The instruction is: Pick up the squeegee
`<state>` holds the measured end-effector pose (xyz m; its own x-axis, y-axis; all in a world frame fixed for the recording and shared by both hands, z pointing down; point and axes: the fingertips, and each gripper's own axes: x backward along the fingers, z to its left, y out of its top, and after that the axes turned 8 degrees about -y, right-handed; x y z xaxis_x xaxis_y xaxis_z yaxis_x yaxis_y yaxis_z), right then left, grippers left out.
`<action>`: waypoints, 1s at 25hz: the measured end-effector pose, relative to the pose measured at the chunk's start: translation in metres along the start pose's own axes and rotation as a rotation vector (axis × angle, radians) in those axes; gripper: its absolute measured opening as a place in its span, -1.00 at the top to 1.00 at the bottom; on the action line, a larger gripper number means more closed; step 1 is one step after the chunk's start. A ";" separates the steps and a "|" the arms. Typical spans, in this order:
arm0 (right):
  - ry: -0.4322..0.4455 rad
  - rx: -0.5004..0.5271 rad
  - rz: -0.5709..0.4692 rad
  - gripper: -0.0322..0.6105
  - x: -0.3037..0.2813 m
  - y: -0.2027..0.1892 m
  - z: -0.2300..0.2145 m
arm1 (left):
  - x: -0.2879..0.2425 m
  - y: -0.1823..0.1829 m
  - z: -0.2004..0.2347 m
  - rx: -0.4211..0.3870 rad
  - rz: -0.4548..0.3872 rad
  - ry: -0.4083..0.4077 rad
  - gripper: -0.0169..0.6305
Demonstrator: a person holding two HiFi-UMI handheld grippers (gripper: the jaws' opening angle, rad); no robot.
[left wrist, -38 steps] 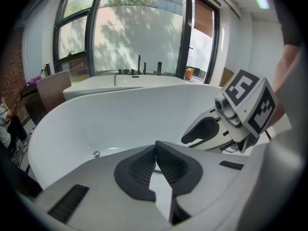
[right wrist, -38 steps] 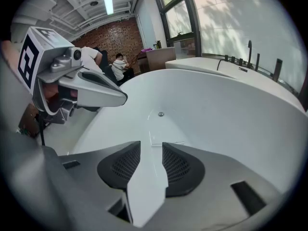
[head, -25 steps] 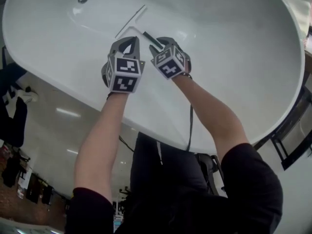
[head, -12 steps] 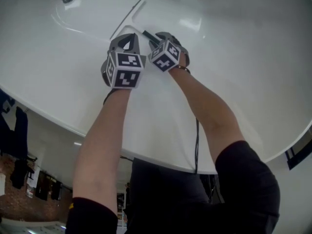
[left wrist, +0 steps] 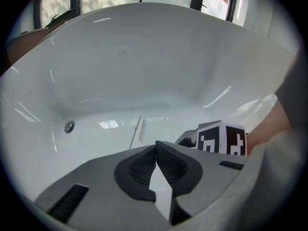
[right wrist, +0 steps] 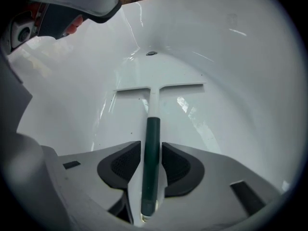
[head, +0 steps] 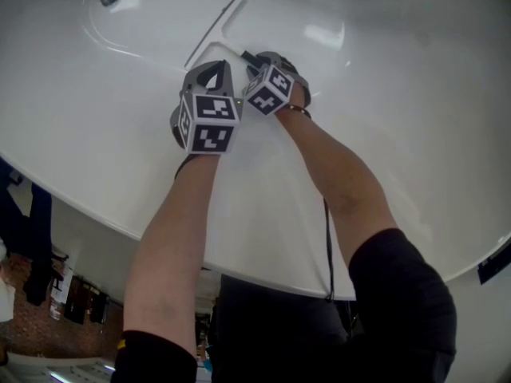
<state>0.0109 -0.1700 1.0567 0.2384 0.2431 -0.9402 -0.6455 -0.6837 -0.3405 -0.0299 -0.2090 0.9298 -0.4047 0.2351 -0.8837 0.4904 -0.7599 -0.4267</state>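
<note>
Found white T-shaped squeegee with dark green handle [right wrist: 153, 129] flat on floor of white bathtub [right wrist: 231, 57], blade toward round metal drain [right wrist: 151, 53]. Noted right gripper [right wrist: 151, 150] unclenched, jaws straddling handle; left gripper [left wrist: 156, 146] clenched on nothing, just beside.

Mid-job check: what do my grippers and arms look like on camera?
Both the left gripper and right gripper have grey shells with dark, textured pads. Each carries a white cube with black square markers. A thin dark cable hangs by the right arm. Short black sleeves; forearms bare.
</note>
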 end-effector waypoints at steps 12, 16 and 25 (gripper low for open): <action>-0.018 -0.010 -0.037 0.58 0.036 0.019 -0.004 | 0.027 0.018 0.000 0.003 -0.015 0.038 0.94; 0.000 -0.009 -0.038 0.59 0.068 0.029 -0.002 | 0.064 0.038 -0.002 0.010 -0.056 0.059 0.94; -0.035 -0.024 -0.106 0.59 0.225 0.076 -0.003 | 0.214 0.088 -0.041 0.026 -0.202 0.103 0.94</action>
<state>0.0180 -0.1689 0.8191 0.2786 0.3386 -0.8987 -0.6003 -0.6690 -0.4382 -0.0416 -0.2007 0.6949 -0.4108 0.4438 -0.7964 0.3872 -0.7059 -0.5931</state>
